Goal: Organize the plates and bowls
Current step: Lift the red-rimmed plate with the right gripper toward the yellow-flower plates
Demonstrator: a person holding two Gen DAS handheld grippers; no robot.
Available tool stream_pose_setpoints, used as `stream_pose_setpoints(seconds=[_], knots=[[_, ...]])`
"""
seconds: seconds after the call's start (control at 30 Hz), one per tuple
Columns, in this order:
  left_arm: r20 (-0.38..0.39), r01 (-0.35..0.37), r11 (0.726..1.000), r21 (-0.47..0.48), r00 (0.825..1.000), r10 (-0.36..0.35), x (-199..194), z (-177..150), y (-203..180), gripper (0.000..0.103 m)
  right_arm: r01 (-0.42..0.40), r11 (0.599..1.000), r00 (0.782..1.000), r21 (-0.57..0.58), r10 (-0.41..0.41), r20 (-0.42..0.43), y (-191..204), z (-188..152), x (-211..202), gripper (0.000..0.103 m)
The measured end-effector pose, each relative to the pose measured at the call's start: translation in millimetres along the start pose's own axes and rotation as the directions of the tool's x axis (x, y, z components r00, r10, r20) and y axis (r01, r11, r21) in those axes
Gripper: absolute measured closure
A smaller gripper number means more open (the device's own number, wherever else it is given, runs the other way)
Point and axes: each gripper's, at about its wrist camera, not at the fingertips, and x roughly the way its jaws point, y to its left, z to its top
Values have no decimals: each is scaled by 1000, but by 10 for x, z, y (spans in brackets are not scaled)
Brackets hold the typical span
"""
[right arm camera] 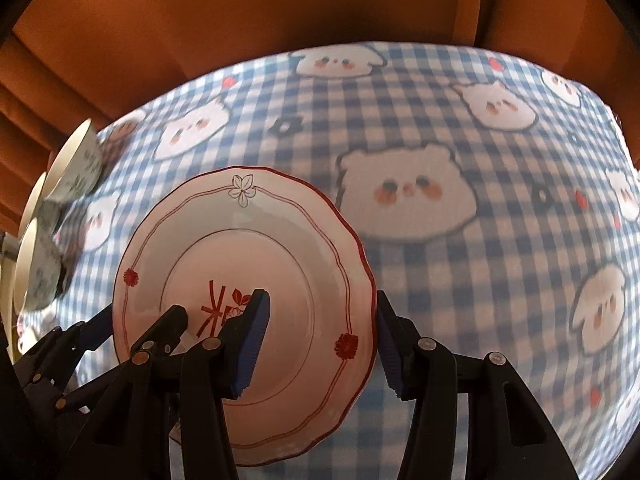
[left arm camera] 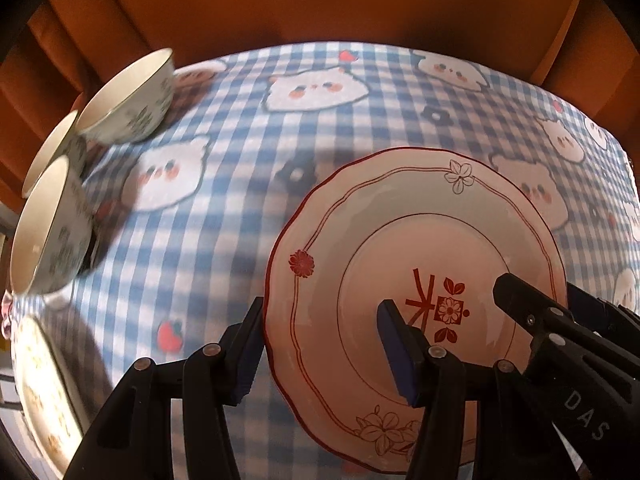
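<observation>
A pink plate (left arm camera: 400,240) with a red scalloped rim and red flower marks is held between both grippers just above the checked tablecloth (left arm camera: 240,184). My left gripper (left arm camera: 320,308) is shut on the plate's left rim, one finger (left arm camera: 248,352) outside it and the other over the well. My right gripper (right arm camera: 320,300) is shut on the opposite rim of the plate (right arm camera: 240,240), one pad inside and one outside. Each wrist view shows the other gripper across the plate: the right gripper (left arm camera: 536,292) and the left gripper (right arm camera: 140,316).
Three white bowls with dark leaf prints stand at the table's left edge (left arm camera: 132,100) (left arm camera: 56,148) (left arm camera: 52,232). A floral plate (left arm camera: 40,392) lies at the near left. Orange curtains (left arm camera: 320,0) hang behind the table's far edge.
</observation>
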Motion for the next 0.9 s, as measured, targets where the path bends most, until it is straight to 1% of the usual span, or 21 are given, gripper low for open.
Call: stream_pose_setpoints(seconds=[0.17,0.27,0.37,0.4,0.43,0.47,0.53,0.63,0.8,0.9], knots=[[13,-10,1000,-18,1000,10,-29,-59,37,48,-31,999,999,21,31,-19,33,-166,-56,48],[15,5,1000,-28,1000,-4,-7,-25,57,48,-47,998,999,38,47,-12,-2,-174,-50,48],[24,14,1000,-22,1000,-13,9,13,63,48,-31,999,999,25,31,10,-31,-139,-33,49],[26,14,1000,-21,1000,-13,17,27,61,48,-30,999,999,19,30,12,-31,-123,-10,52],[27,14,1000,-22,1000,-13,21,35,63,48,-25,1000,1000,7,25,12,-23,-109,22,59],[29,12,1000,-24,1000,-11,30,49,60,47,-21,1000,1000,-5,21,8,-12,-91,61,60],[36,-7,1000,-21,999,8,29,52,26,47,-15,1000,1000,-22,15,4,2,-83,113,61],[45,-23,1000,-9,999,23,26,46,5,46,-1,1000,1000,-18,1,10,13,-77,117,61],[27,-15,1000,3,1000,15,15,53,-10,47,18,1000,1000,-5,-18,4,23,-68,113,60],[26,-2,1000,17,1000,1,-33,54,-41,47,48,999,999,-9,-48,6,40,-47,89,59]])
